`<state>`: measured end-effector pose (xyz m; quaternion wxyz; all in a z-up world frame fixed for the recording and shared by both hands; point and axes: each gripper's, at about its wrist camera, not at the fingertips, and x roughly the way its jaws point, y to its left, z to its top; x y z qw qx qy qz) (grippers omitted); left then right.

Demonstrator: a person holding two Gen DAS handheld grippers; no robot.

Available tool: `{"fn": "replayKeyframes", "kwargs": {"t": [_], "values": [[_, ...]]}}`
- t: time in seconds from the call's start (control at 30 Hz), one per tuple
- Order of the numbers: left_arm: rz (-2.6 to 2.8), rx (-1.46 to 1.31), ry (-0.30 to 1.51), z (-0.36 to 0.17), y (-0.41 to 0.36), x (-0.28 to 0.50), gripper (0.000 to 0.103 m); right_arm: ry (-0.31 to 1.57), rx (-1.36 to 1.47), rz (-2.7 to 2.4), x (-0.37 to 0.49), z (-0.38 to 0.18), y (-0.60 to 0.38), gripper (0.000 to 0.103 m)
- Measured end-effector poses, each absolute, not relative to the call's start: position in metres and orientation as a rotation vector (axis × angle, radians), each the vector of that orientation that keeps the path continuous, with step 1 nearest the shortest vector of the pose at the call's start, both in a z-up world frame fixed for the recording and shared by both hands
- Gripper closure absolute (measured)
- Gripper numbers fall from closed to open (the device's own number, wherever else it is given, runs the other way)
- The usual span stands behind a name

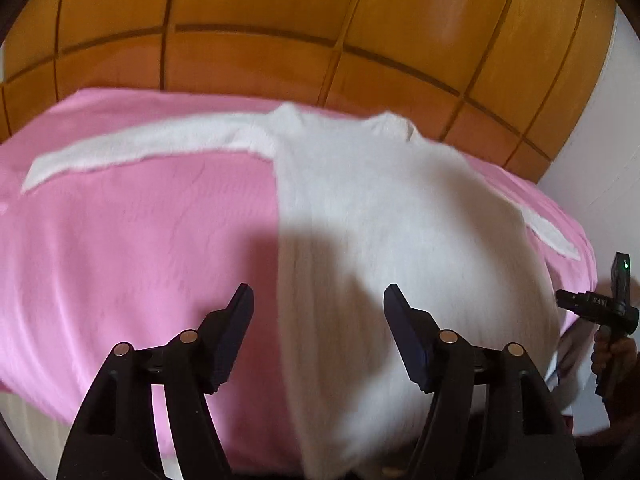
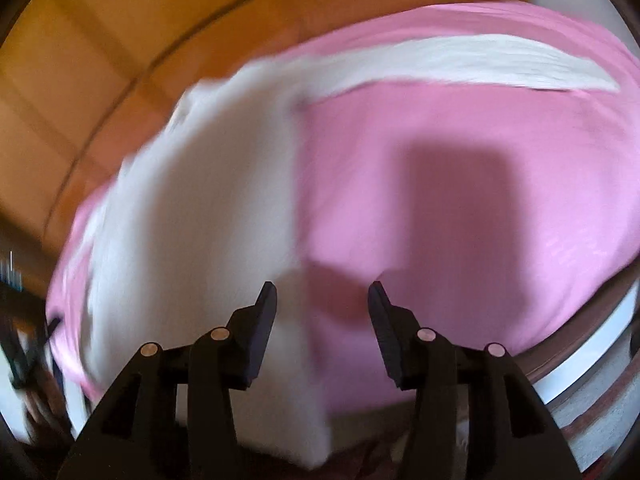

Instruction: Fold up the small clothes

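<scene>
A: What is on the pink sheet (image 1: 132, 248)?

B: A white top (image 1: 380, 208). It lies flat on the sheet, and its bottom part hangs over the near edge.

A: Start from the left side of the top. What do you see?

B: One long sleeve (image 1: 132, 148) sticks out flat to the left of the top. Near the top's left edge are the left tongs (image 1: 318, 296). They are open. Nothing is between them. One finger sits over the pink sheet and the other over the top.

A: And to the right of the top?

B: The other sleeve (image 1: 552, 236) lies to the right of the top. Past it, a hand (image 1: 616, 356) holds a black handle.

A: What about the right tongs (image 2: 322, 294)?

B: They are open too, and they hold nothing. They hang by the top's right edge, with the top to one side and pink sheet to the other. That picture is blurry.

A: What is behind the top?

B: A brown wood board (image 1: 320, 32) with dark lines, just past the sheet.
</scene>
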<state>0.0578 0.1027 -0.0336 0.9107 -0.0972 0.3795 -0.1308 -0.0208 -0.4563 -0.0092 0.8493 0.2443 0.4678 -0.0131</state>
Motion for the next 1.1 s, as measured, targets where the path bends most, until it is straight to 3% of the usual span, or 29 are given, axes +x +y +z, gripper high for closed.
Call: {"fn": "replayKeyframes", "kwargs": {"t": [0.23, 0.43, 0.47, 0.53, 0.67, 0.87, 1.1], "values": [[-0.275, -0.163, 0.775, -0.035, 0.063, 0.106, 0.037, 0.726, 0.941, -0.408, 0.004, -0.027, -0.608, 0.056], [-0.269, -0.131, 0.838, -0.053, 0.046, 0.127, 0.037, 0.697, 1.001, -0.611, 0.044, -0.038, -0.680, 0.061], [-0.265, -0.141, 0.852, -0.056, 0.047, 0.130, 0.037, 0.709, 0.973, -0.632, 0.054, -0.035, -0.684, 0.063], [-0.252, -0.163, 0.874, -0.061, 0.052, 0.134, 0.037, 0.760, 0.882, -0.675, 0.079, -0.025, -0.689, 0.097], [-0.233, -0.192, 0.880, -0.064, 0.064, 0.136, 0.037, 0.697, 0.743, -0.700, 0.113, 0.023, -0.682, 0.098], [-0.247, -0.265, 0.878, -0.064, 0.076, 0.141, 0.037, 0.638, 0.537, -0.325, 0.177, 0.098, -0.574, 0.098], [-0.268, -0.337, 0.864, -0.058, 0.081, 0.140, 0.037, 0.743, 0.317, 0.149, 0.233, 0.086, -0.365, 0.098]]}}
